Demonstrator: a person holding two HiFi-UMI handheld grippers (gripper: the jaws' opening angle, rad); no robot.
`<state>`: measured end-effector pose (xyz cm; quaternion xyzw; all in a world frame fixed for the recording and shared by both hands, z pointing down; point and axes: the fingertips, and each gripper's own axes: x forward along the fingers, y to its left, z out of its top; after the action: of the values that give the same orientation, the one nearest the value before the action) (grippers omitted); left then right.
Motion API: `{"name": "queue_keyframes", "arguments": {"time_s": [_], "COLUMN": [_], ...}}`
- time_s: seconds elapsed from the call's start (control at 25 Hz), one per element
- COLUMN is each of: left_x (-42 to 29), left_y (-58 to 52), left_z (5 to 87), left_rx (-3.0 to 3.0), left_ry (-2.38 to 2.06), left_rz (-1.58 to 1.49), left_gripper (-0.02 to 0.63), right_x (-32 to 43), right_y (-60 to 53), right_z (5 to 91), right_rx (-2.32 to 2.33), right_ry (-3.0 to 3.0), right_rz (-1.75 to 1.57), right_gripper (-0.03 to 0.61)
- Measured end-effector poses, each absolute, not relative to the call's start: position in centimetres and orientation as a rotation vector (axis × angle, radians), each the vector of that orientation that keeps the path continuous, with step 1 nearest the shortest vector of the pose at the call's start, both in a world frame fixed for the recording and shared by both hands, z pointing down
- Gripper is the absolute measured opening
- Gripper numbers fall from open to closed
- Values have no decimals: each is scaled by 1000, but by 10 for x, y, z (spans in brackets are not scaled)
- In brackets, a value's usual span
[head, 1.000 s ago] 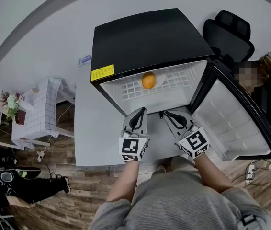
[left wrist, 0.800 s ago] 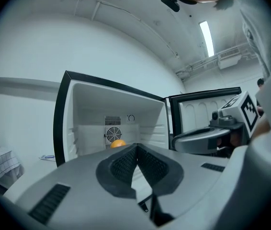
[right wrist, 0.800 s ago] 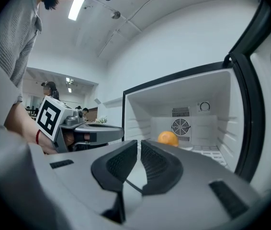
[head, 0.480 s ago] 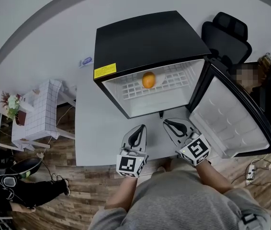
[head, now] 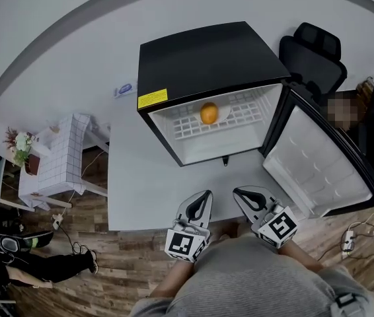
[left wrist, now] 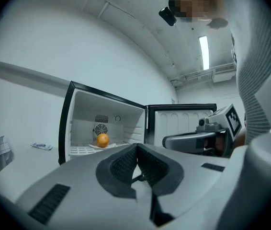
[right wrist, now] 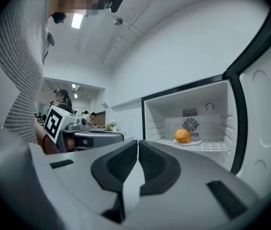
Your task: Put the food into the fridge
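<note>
An orange [head: 208, 113] rests on a small white plate on the wire shelf inside the black mini fridge [head: 207, 65], whose door [head: 319, 167] stands wide open to the right. The orange [left wrist: 102, 140] also shows in the left gripper view, and the orange [right wrist: 182, 135] in the right gripper view. My left gripper [head: 205, 195] hangs shut and empty near the table's front edge, well short of the fridge. My right gripper [head: 238, 193] is beside it, shut and empty too. Both point level toward the fridge opening.
The fridge stands on a grey table [head: 141, 183]. A small blue-and-white item [head: 125, 90] lies on the table left of the fridge. A black office chair [head: 314, 55] is behind the door. A white tiled side table [head: 58, 154] with flowers stands at the left.
Both grippers have pulled back from the fridge opening toward the table's front edge and the person's body. The orange has stayed on the shelf.
</note>
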<state>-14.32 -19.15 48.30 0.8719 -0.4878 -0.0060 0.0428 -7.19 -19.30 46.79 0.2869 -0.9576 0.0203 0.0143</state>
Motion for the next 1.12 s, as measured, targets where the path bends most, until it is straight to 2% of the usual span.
{"name": "queue_keyframes", "arguments": {"time_s": [0.48,1.12], "left_x": [-114,-121], "left_y": [-176,-170], "left_z": [463,478], "left_rx": [2787,2739], "left_ry": [-1413,-1405], "left_rz": [-77,-37], "left_gripper": [11,11], "right_x": [-73,-78], "right_y": [-180,-173], "right_z": [457,457], "right_rx": [934,892], "right_ry": [-2970,-2958], "right_rz": [32,-2], "right_gripper": [14,12]}}
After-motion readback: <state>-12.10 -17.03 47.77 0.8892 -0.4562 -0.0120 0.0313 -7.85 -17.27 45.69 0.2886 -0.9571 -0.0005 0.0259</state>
